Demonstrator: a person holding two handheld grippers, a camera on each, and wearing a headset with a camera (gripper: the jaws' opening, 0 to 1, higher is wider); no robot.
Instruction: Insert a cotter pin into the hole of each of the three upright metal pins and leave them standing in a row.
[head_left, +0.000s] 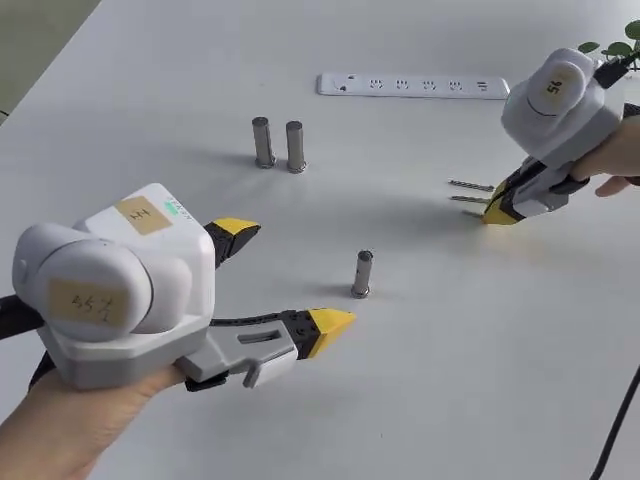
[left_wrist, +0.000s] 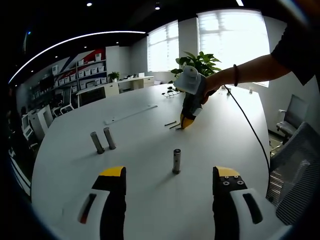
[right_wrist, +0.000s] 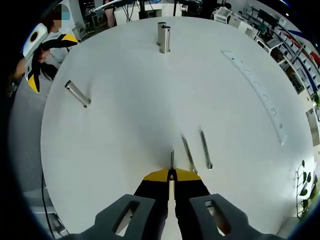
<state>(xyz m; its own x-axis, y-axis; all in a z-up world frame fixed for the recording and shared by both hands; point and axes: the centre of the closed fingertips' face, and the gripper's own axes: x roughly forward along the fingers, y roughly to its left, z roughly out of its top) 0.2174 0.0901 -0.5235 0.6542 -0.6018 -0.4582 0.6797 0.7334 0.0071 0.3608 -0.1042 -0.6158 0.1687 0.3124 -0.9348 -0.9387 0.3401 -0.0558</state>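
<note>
Three upright metal pins stand on the white table: two side by side (head_left: 263, 142) (head_left: 295, 147) and a single pin (head_left: 362, 274) nearer me. My left gripper (head_left: 288, 275) is open, just left of the single pin (left_wrist: 176, 160), which stands ahead between its jaws. My right gripper (head_left: 497, 212) is tipped down to the table, shut on a thin cotter pin (right_wrist: 172, 160) that sticks out of its tips. Two more cotter pins (right_wrist: 189, 155) (right_wrist: 206, 149) lie loose on the table beside it.
A white power strip (head_left: 412, 86) lies at the far side of the table. A black cable (head_left: 618, 425) runs along the right edge. Potted plant leaves (head_left: 618, 47) show at the far right. Bare tabletop lies between the pins and the cotter pins.
</note>
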